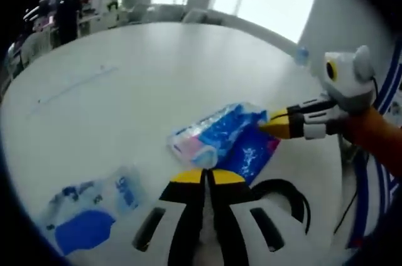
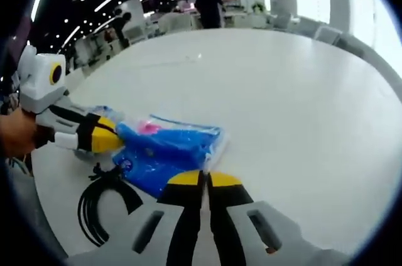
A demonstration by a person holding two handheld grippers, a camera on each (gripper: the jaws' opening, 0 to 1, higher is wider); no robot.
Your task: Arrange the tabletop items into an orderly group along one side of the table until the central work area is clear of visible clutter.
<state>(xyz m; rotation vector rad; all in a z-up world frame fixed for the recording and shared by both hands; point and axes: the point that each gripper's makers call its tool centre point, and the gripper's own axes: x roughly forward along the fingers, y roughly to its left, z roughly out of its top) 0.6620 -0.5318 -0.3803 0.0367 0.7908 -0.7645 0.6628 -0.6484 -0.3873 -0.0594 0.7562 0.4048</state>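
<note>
On a white bench (image 2: 301, 103), two hand-held grippers meet at a blue plastic packet (image 1: 220, 137). Nearest in the left gripper view, the left hand-held gripper (image 1: 208, 177) has its yellow-tipped jaws clenched together just short of the packet, apparently on nothing, though the tips are blurred. The right hand-held gripper (image 2: 204, 179) is likewise clenched at the packet's opposite edge. A black cable (image 2: 100, 206) coils beside it, near the bench edge; a second clear-and-blue packet (image 1: 88, 212) lies apart in the left gripper view. To do the step well, nudge the packet flat toward the cable side without riding over it. Beyond, the bench runs bare and wide, giving ample room; its near rim is the limit.
</note>
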